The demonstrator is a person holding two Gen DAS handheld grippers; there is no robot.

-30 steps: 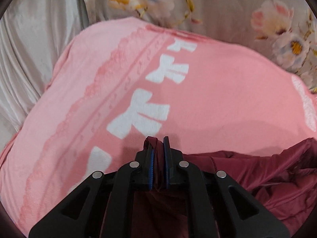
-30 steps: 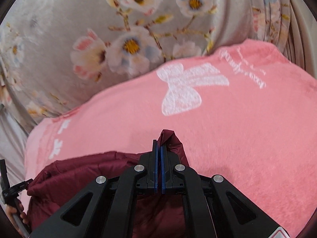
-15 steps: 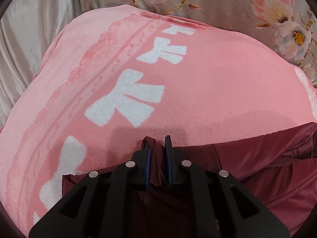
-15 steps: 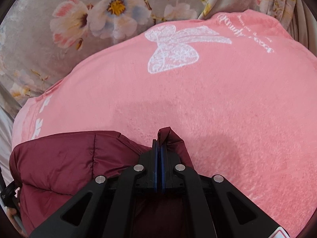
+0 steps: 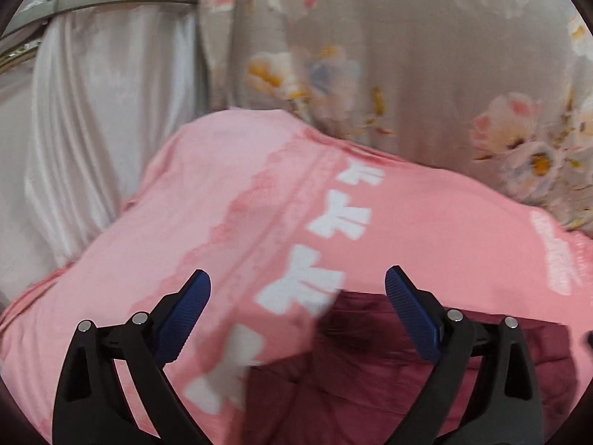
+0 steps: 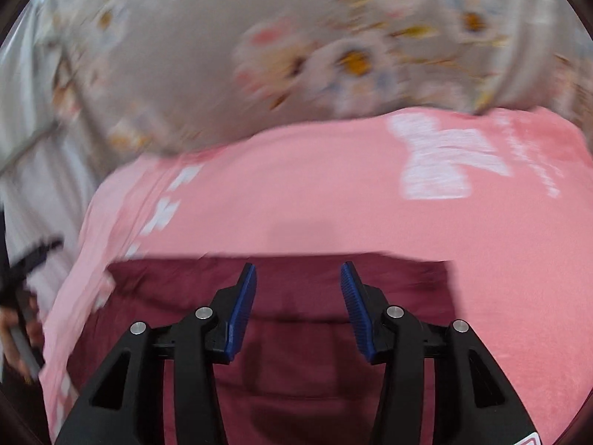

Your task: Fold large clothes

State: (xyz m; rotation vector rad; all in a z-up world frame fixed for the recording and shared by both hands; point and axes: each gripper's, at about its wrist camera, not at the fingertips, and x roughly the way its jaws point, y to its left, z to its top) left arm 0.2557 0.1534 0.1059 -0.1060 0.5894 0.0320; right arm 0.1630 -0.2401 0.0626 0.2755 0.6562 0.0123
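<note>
Both grippers, left and right, gape wide and empty as we hover; maroon jacket lies at six o'clock on the pink blanket, long axis nine-to-three, right nearer.

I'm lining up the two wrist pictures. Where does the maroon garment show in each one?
Left wrist: the maroon garment fills the lower right, partly behind the right finger of the open left claw.
Right wrist: it spans the lower middle, behind both fingers of the open right claw.
Shared landmark: the pink blanket with white bows, under the garment.
</note>
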